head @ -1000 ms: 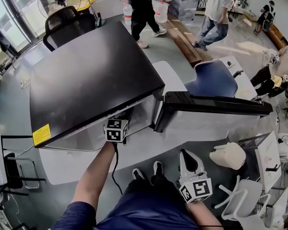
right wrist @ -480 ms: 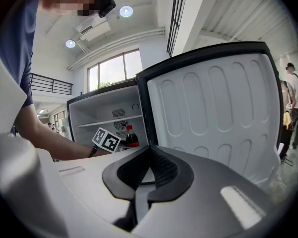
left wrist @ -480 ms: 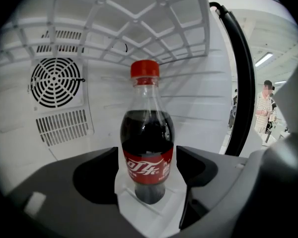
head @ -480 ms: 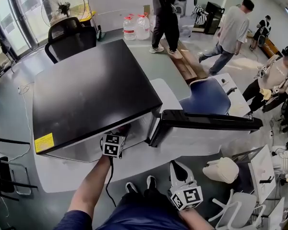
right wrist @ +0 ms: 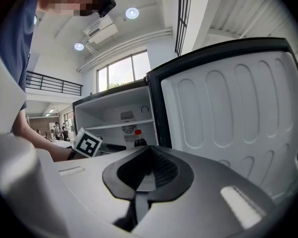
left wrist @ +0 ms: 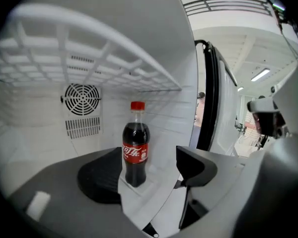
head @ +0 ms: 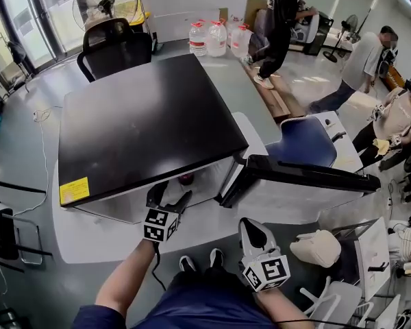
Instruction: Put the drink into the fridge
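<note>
Holding, left claw (head: 170, 196): nothing. My jaws had just been opening and stood wide apart, released, pads clear of the cola bottle (left wrist: 135, 145).
cola bottle: stood upright on the white floor inside the mini fridge (head: 144, 122). Red cap, red label, dark drink. In the left gripper view it showed in the gap between my jaws, a little beyond them, touching neither.
left claw place: at the front opening of the mini fridge, pointed in and slightly down. My forearm ran back toward my body.
right claw (head: 253, 230): jaws pressed together, clenched on nothing. I held it low and near my lap, apart from the fridge, facing the open door (right wrist: 233, 108).
door: swung fully open to the right, white ribbed liner facing my right claw.
fridge inside: white wire shelf (left wrist: 89, 48) above the bottle, round fan vent (left wrist: 81, 99) on the back wall behind it.
fridge top: flat, black, yellow sticker at the near left corner.
task thing location: in the fridge, lower compartment, under the shelf.
</note>
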`<state>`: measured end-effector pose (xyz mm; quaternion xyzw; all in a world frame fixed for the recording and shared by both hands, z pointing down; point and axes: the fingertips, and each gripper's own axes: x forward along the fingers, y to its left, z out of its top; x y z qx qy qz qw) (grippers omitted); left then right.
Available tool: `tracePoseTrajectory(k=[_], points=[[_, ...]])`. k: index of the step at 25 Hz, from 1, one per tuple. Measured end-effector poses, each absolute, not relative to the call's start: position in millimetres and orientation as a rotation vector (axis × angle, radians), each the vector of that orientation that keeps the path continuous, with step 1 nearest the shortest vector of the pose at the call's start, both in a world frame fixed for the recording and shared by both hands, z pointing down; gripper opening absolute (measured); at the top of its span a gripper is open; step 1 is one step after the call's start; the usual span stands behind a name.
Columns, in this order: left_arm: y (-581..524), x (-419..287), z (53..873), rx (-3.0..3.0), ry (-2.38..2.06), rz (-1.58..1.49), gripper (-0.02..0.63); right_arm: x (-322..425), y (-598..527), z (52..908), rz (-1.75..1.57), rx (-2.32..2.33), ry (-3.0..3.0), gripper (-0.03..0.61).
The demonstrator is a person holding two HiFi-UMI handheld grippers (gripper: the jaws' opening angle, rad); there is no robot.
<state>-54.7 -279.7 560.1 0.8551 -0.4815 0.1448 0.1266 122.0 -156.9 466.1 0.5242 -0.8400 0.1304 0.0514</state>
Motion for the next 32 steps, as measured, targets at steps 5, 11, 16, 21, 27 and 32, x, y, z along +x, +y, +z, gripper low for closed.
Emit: tracePoseTrajectory(k=[5,11,16,21,27,32], points=[[-239.7,-55.1,520.4,2.508,-1.389,0.275,0.339,106.2,-170.6,452.6,0.360,1.551,-2.607,0.006],[-190.2,-68.5,485.6,2.440,-1.427,0.051,0.141,94.0,-175.4,440.0,0.333,1.517,-2.660,0.006],[-165.5,-76.4,460.9,2.427,-1.455,-0.032,0.005,83.9,-177.4,430.7,0.335,1.497,-2.715,0.005],[-151.8,-84.1,453.0,2.416,-1.520,-0.027,0.005,71.9,-173.1,415.8,0.258,1.436,-2.768,0.006],[-143.7,-91.7,456.5,2.377,-1.580,-0.015,0.005,67.3,-170.1,405.0,0.217,1.408,-2.808,0.006],[-136.4,-88.7,458.9,2.369,-1.581,0.000,0.005,68.4,-167.5,401.5,0.211,1.404,-2.820,0.005]])
